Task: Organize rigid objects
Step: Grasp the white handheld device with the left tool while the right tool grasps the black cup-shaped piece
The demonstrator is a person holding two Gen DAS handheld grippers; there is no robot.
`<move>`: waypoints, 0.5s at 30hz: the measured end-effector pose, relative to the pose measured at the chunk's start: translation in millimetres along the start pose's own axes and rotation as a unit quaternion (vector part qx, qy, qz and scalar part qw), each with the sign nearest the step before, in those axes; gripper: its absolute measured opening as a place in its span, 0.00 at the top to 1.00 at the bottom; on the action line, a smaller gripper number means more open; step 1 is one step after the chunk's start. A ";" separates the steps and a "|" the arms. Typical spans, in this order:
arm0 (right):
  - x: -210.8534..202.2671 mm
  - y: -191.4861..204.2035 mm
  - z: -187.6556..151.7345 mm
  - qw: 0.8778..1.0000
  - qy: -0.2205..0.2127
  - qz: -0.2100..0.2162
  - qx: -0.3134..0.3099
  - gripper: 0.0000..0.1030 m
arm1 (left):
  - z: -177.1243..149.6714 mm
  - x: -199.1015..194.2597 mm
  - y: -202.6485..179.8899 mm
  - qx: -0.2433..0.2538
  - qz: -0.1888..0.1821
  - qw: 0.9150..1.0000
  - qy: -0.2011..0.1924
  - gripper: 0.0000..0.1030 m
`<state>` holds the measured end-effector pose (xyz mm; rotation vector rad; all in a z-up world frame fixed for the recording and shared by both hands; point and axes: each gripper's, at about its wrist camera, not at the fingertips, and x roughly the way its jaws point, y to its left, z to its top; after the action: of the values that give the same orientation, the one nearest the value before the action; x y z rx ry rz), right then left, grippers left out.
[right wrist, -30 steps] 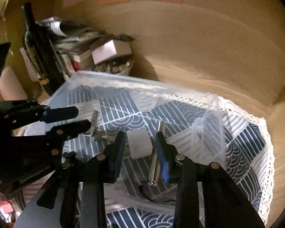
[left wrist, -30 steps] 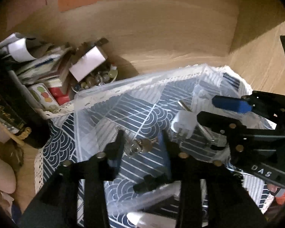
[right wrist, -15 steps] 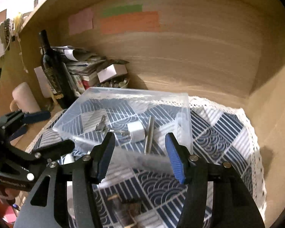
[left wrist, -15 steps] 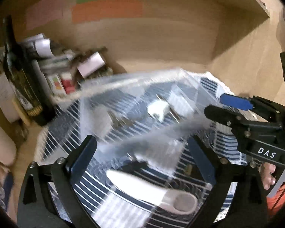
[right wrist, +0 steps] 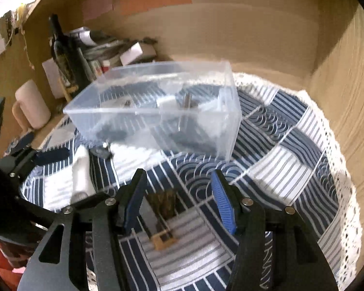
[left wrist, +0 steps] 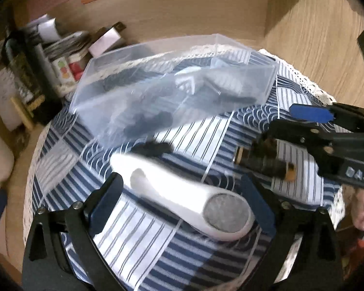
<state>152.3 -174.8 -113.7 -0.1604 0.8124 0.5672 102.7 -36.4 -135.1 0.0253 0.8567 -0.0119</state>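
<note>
Box (right wrist: 155,118): sitting beyond both grippers.
White tool (left wrist: 182,194): lying between left gripper (left wrist: 182,203) jaws, long axis diagonal.
Right gripper (right wrist: 179,203): hovering apart over brown plug (right wrist: 163,215).

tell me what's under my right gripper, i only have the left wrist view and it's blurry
Observer: In the right wrist view the right gripper is open over a small dark cylinder with brass-coloured ends lying on the patterned cloth.
Operator: anything in the clear box already
Observer: Yes, the right view shows a white plug-like block and a metal rod inside the clear box.
Operator: what's left of the box, my view cuts it
Observer: A pale pink cylinder stands beside a dark wine bottle.
</note>
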 end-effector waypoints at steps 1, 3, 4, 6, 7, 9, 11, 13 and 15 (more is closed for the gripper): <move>2.1 0.7 -1.8 1.000 0.004 0.001 -0.001 0.50 | -4.1 -1.4 2.8 -0.003 0.001 1.000 0.001 0.04; 5.6 2.4 -4.8 1.000 0.011 0.004 -0.003 0.50 | -14.0 -7.6 12.9 -0.015 0.005 1.000 0.000 0.03; 7.5 2.9 -6.3 1.000 0.015 0.007 -0.002 0.50 | -17.6 -9.5 16.9 -0.020 0.006 1.000 0.001 0.03; 10.7 3.3 -8.9 1.000 0.020 0.014 0.000 0.50 | -26.8 -12.0 26.9 -0.029 0.012 0.999 0.007 0.03; 12.8 3.3 -9.8 1.000 0.024 0.017 0.001 0.50 | -30.0 -11.5 31.4 -0.033 0.017 0.999 0.010 0.03; 14.9 3.6 -10.6 0.999 0.026 0.020 0.003 0.51 | -40.4 -9.5 40.1 -0.043 0.027 0.999 0.019 0.03; 16.2 3.3 -11.3 0.999 0.028 0.024 0.004 0.54 | -49.7 -6.5 48.3 -0.057 0.023 0.998 0.026 0.03; 18.3 4.4 -11.3 0.999 0.032 0.031 0.005 0.58 | -53.3 -8.3 48.4 -0.059 0.029 0.998 0.015 0.03; 21.5 5.8 -12.4 0.999 0.037 0.032 0.004 0.66 | -55.0 -9.8 44.6 -0.056 0.040 0.998 -0.002 0.09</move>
<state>153.1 -165.3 -137.3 -0.1496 0.8940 0.6216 55.6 9.7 -162.9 -0.0464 0.8513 0.1106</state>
